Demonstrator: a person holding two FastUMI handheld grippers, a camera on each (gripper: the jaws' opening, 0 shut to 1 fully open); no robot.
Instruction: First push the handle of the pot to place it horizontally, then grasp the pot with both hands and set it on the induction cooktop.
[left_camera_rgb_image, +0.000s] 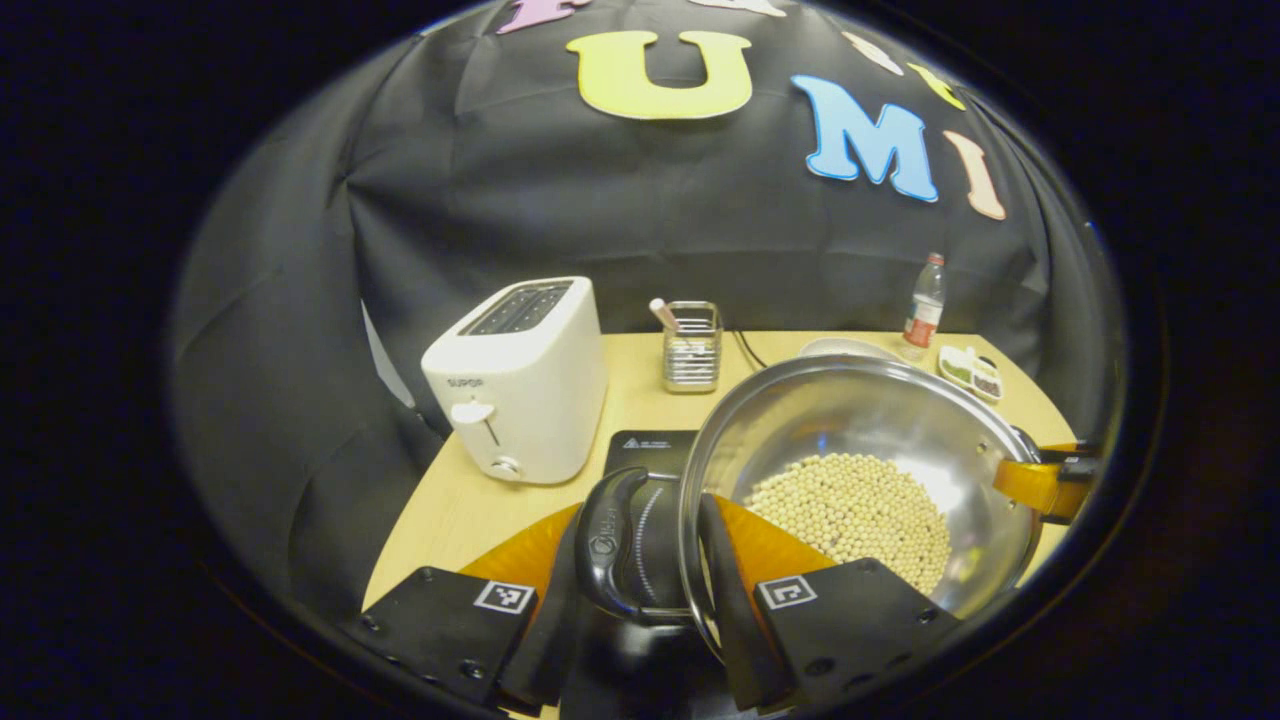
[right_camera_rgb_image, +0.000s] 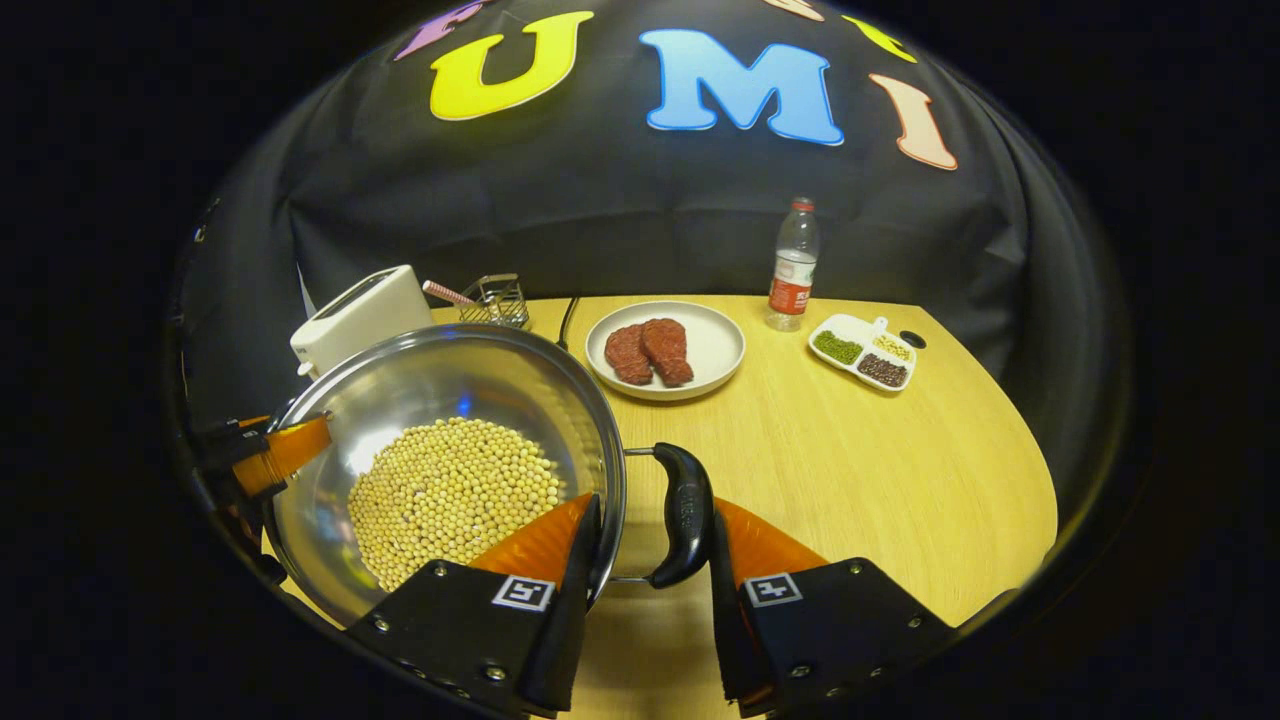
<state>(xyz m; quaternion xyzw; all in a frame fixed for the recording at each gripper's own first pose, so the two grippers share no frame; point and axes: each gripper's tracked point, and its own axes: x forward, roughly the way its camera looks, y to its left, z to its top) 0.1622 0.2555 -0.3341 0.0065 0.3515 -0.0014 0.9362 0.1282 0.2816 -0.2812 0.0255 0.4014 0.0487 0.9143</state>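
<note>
Left claw (left_camera_rgb_image: 640, 600): fingers set either side of the pot's near black handle (left_camera_rgb_image: 612, 545); inner finger ran inside the pot rim, so likely closed on handle w/ rim, but pad contact not certain.
Right claw (right_camera_rgb_image: 645, 590): same on the opp. handle (right_camera_rgb_image: 684, 515), one finger inside the rim, one outside the handle; looked closed.
Pot (right_camera_rgb_image: 440, 400): steel, tilted in both views, holding loose pale beans (right_camera_rgb_image: 450, 505); seemed lifted, over the black induction cooktop (left_camera_rgb_image: 650, 450) below it in left gripper view.
Risks (judgement): uneven lift between hands → more tilt, beans spill; slick handles could slip; setting down off-centre.
Worktop (right_camera_rgb_image: 900, 480): light wood, rounded edge.
Further back: toaster (left_camera_rgb_image: 520, 380), wire utensil holder (left_camera_rgb_image: 692, 347), plate w/ meat (right_camera_rgb_image: 665, 350), divided dish (right_camera_rgb_image: 862, 352), bottle (right_camera_rgb_image: 793, 265).
Rear: black cloth wall.
</note>
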